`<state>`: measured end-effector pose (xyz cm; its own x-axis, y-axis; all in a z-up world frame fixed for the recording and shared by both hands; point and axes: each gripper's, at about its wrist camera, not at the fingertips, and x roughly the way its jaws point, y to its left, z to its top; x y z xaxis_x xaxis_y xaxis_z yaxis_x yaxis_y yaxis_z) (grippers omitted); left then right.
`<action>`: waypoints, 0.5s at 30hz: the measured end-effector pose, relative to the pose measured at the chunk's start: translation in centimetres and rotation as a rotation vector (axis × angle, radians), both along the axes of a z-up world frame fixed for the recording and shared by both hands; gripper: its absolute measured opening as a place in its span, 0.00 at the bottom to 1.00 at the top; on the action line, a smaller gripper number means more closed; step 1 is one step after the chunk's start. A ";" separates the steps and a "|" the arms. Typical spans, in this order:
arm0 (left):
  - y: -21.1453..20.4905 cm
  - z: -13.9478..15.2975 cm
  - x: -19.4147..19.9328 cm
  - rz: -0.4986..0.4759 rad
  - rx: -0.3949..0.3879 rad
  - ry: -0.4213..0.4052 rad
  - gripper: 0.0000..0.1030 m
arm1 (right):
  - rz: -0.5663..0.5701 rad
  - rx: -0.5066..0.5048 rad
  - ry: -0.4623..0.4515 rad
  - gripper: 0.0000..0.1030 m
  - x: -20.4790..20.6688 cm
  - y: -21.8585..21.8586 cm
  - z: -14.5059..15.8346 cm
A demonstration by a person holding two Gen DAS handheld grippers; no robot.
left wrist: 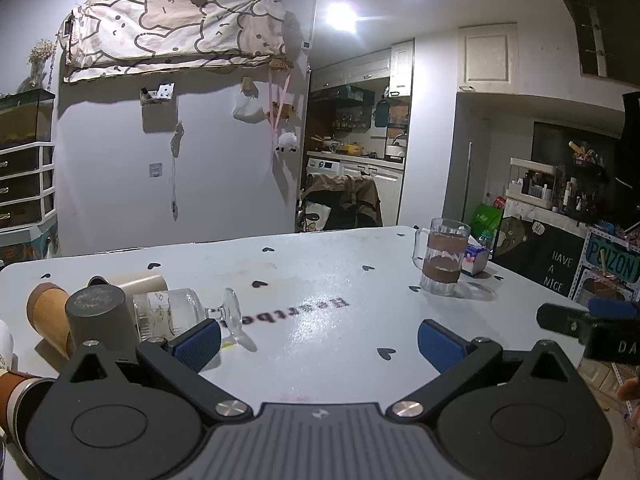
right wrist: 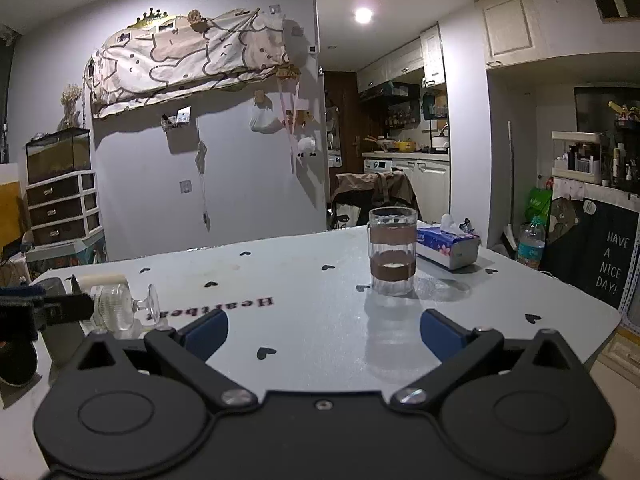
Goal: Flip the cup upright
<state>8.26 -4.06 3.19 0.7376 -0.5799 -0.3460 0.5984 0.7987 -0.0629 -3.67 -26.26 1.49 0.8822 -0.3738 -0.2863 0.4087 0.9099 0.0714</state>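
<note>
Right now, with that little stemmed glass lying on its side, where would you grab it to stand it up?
Probably by the bowl of the stemmed glass, coming from above: the short stem and foot point right, while other cups crowd its left.

Both wrist views face low across the table (left wrist: 320,264), probably side by side

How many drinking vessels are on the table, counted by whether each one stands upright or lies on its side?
Upright: 1, the glass mug with brown bands.
On its side: 4, the stemmed glass, the dark grey cup, the orange-brown cup and the beige cup.
Total: 5.
A white item at the left edge of the left wrist view is too cut off to count.
</note>
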 end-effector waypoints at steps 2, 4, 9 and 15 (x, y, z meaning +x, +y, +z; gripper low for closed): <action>-0.1 -0.1 -0.1 -0.001 0.004 0.002 1.00 | -0.004 0.000 -0.002 1.00 -0.1 -0.2 0.0; -0.1 -0.2 -0.1 0.001 0.011 0.001 1.00 | -0.011 0.003 -0.003 1.00 -0.2 -0.4 0.0; 0.0 -0.1 -0.2 0.002 0.015 -0.004 1.00 | -0.012 0.000 0.002 1.00 -0.3 -0.5 -0.1; 0.0 -0.1 -0.2 0.009 0.019 -0.006 1.00 | -0.010 -0.014 0.017 1.00 -0.2 -0.5 -0.3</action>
<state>8.02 -4.06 3.04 0.7445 -0.5669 -0.3527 0.5918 0.8048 -0.0444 -3.91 -26.73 1.16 0.8736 -0.3864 -0.2958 0.4186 0.9067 0.0519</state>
